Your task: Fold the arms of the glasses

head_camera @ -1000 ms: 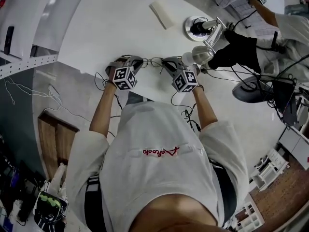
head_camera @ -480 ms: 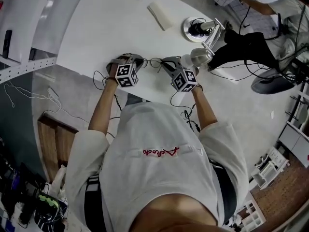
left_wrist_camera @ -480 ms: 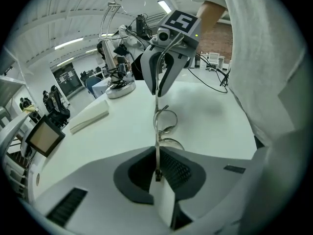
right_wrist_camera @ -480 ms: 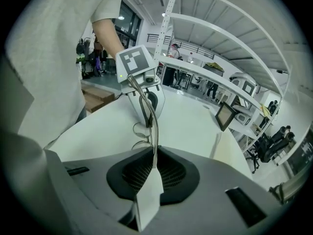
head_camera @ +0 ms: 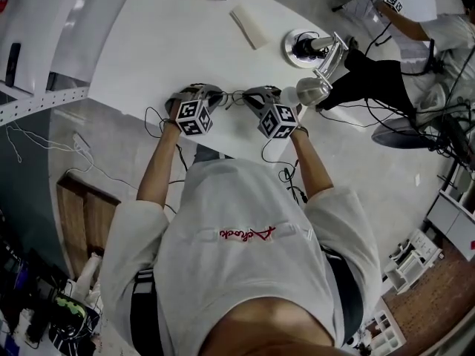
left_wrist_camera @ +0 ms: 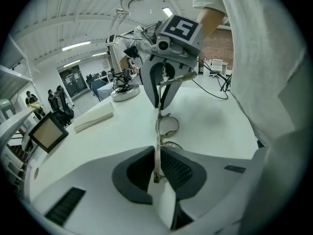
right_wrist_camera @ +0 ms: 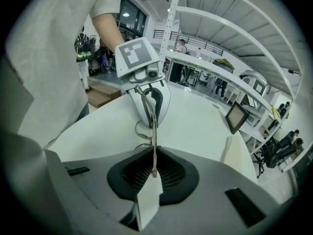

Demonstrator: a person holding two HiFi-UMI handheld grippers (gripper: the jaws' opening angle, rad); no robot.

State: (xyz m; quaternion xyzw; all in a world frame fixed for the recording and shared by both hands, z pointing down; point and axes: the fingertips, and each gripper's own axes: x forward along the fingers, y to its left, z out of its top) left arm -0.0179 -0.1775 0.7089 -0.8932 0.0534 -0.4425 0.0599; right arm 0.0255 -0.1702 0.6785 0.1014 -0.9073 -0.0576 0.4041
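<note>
The white surface [head_camera: 185, 43] fills the upper centre of the head view. Near its lower edge the left gripper [head_camera: 215, 97] and the right gripper [head_camera: 251, 99] face each other. The glasses [head_camera: 233, 95] are between them. The left jaws are clenched on one arm. The right jaws are closing, with the other arm between them.

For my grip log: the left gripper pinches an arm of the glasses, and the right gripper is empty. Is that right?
Not quite. The right gripper is not empty: the right gripper view shows the other arm of the glasses between its jaws, which are closing on it. The left gripper does pinch an arm, as you said.
</note>
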